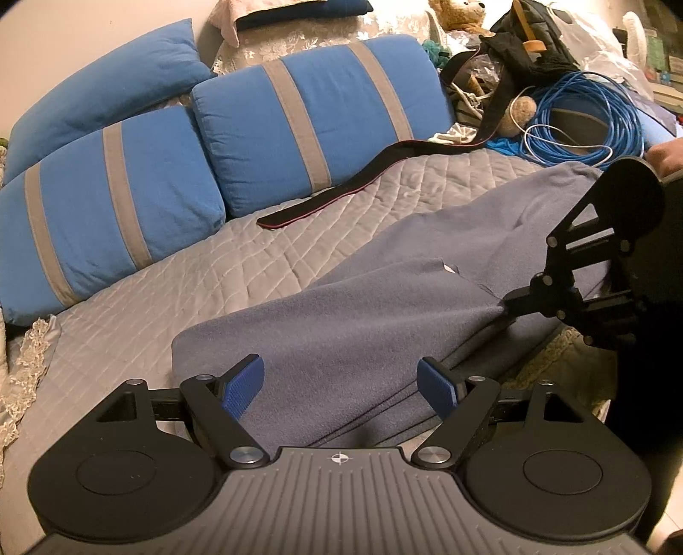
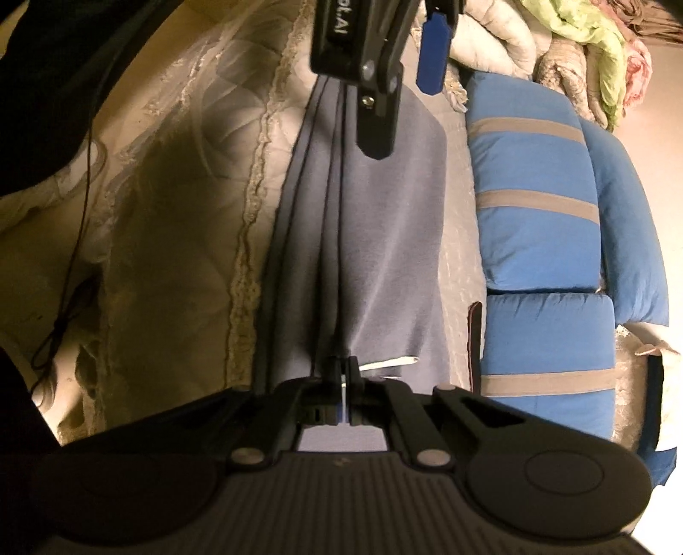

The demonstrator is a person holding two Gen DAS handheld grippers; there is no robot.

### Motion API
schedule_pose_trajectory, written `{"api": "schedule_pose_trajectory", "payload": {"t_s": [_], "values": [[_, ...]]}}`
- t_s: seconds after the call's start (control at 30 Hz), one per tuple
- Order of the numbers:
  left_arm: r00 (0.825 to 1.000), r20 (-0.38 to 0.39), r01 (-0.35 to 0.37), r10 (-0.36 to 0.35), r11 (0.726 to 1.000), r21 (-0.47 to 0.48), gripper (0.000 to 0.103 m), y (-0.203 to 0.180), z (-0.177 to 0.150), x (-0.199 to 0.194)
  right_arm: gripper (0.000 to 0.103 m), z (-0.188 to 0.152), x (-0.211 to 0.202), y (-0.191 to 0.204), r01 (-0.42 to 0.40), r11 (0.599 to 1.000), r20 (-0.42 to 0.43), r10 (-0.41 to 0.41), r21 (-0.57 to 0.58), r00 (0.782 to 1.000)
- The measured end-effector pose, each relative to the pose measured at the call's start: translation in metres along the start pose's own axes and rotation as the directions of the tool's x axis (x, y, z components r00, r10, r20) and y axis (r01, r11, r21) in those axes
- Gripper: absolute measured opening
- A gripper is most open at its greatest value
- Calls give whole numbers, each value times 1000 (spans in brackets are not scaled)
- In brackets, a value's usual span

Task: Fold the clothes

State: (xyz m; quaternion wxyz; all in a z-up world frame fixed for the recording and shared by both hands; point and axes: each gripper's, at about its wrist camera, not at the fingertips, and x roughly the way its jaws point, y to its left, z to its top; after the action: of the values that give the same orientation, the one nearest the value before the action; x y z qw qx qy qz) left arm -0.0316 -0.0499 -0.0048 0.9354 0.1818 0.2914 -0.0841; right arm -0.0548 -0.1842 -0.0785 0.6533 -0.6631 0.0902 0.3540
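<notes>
Your soft grey-blue fleece garment (image 1: pixel 341 324) lies folded long on the grey quilted bed cover (image 1: pixel 179 290), with its stacked edges running along the side of the bed near you. A little white tag (image 2: pixel 386 363) sticks out of it.

Your right gripper (image 2: pixel 345 371) is pinched tight on one end of the garment — the cloth bunches up where the black fingers (image 1: pixel 518 305) meet. Your left gripper (image 1: pixel 343 384) hangs over the other end with its blue pads (image 1: pixel 241 386) spread wide apart. The cloth sits below and between them, but the pads are not pressing on it.

Just past the garment, a long black strap with a red edge (image 1: pixel 363 179) lies across the cover. Behind it, three blue pillows with grey stripes (image 1: pixel 307 115) lean in a row. Farther back you can see a coil of blue cable (image 1: pixel 593 124) and a brown teddy bear (image 1: pixel 459 15). A lacy cream bed skirt (image 2: pixel 247 205) hangs down the near side of the bed.
</notes>
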Motion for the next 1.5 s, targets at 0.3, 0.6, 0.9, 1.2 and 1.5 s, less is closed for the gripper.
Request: {"api": "schedule_pose_trajectory", "payload": {"t_s": [0.3,0.6,0.9,1.2,1.5], "values": [[1000,-2,3,-3,1000,3,78,-1,-1,1,55,7,-4,9,90,996,29,-89,-13,996],[1000,-3,2,-2,1000,0,78,-1,-1,1,55,6,6,14,166,982,12,-166,-85,986],[1000,-4,2,-2,1000,-4,78,0,-1,1,61,5,5,10,196,978,20,-195,-71,981],[1000,-6,2,-2,1000,0,78,0,-2,1,61,8,24,22,249,958,12,-250,-141,968],[1000,-11,-2,2,1000,-6,79,1,-2,2,20,29,41,28,369,919,78,-362,-135,929]]}}
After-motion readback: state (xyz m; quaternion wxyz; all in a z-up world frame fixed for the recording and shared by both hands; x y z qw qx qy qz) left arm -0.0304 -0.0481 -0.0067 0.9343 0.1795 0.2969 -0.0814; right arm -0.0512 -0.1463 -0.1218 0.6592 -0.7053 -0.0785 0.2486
